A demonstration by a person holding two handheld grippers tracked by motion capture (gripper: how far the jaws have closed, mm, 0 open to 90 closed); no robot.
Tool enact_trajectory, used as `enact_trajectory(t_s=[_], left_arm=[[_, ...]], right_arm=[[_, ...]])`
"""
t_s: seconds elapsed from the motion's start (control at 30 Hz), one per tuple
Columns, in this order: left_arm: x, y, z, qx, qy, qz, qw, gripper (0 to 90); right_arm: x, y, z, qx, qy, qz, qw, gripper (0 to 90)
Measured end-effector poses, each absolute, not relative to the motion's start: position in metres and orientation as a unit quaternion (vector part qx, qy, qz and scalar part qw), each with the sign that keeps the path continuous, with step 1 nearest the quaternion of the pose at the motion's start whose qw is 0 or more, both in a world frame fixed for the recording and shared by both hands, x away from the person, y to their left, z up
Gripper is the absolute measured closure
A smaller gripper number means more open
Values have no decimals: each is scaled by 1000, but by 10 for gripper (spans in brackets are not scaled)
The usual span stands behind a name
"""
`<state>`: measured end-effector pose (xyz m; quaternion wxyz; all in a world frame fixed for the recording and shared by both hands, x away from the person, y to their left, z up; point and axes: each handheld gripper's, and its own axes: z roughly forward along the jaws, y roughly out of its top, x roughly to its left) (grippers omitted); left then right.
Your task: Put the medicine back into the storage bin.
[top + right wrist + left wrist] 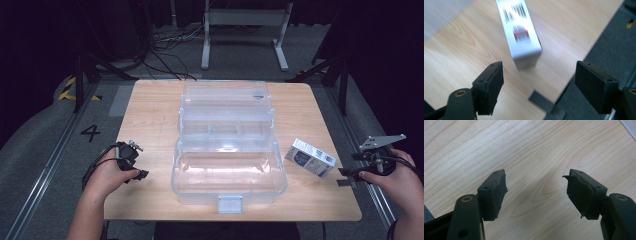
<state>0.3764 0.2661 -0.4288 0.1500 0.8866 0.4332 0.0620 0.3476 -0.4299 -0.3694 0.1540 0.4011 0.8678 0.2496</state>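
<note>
The right gripper's (pixel 537 82) fingers (pixel 490 87) stood spread wide with nothing between them, held above the right edge of the tabletop (pixel 150 110). Just ahead of them lay a small white box (pixel 520 30), flat on the wood and apart from both fingers; in the right gripper view its printed top was blurred. From the high view that box (pixel 310 157) sat just right of a large clear plastic case (pixel 229 150), near it but not touching.

The left gripper's (pixel 536 192) fingers (pixel 494 192) were also spread and empty, pointing down at bare wood. In the high view this gripper (pixel 129 159) rested in the person's left hand near the left edge, well apart from the case.

The case stood open in the middle of the tabletop, its tiered trays stepped back and its deep front bin empty, the latch facing the person.

The step in hand looked like the approach to the box, not yet a grasp. The next move would call for lowering the right fingers astride the box's narrow sides, closing squarely, then carrying it left over the case wall into the bin.
</note>
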Motion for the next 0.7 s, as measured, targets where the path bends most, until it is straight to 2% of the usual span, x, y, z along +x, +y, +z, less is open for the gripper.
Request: enact_trajectory(t_s=[0.13,0.7], left_arm=[[374,268,-429,884,437,65,153,325],[356,277,-433,876,453,65,153,322]], right_arm=[[354,-421,-364,379,865,281,173,230],[389,-389,-373,339,886,279,151,215]])
